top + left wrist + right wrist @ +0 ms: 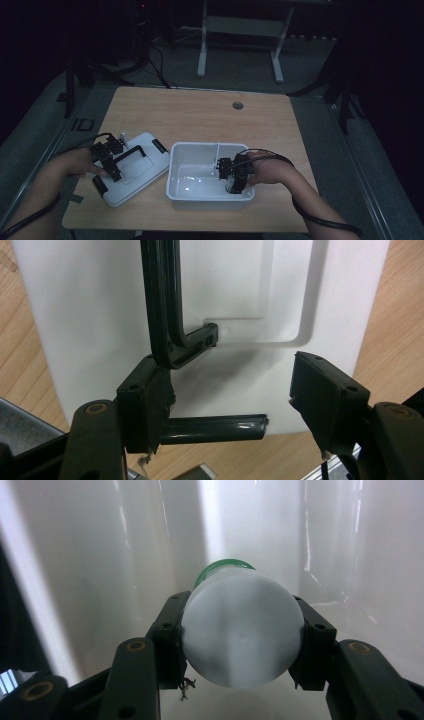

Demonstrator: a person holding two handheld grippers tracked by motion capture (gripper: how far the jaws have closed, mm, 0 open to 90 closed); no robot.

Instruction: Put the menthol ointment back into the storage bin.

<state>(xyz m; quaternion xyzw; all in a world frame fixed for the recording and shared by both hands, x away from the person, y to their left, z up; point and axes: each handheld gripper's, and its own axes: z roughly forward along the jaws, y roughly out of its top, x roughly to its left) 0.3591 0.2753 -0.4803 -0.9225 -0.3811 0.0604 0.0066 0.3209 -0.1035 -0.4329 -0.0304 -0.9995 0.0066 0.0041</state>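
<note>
While the right gripper (234, 186) squeezes a white-capped bottle (242, 630) inside the white bin (176, 175), at the bin's four o'clock corner, the putting-in step looks nearly done. Next, I think, set it down and let go. Its long axis runs cap-first toward the camera. The left gripper (230, 405) rests open over the lid (90, 315).

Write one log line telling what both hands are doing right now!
left gripper: jaws open over white lid | right gripper: jaws shut on white-capped bottle | place: inside white bin
</note>
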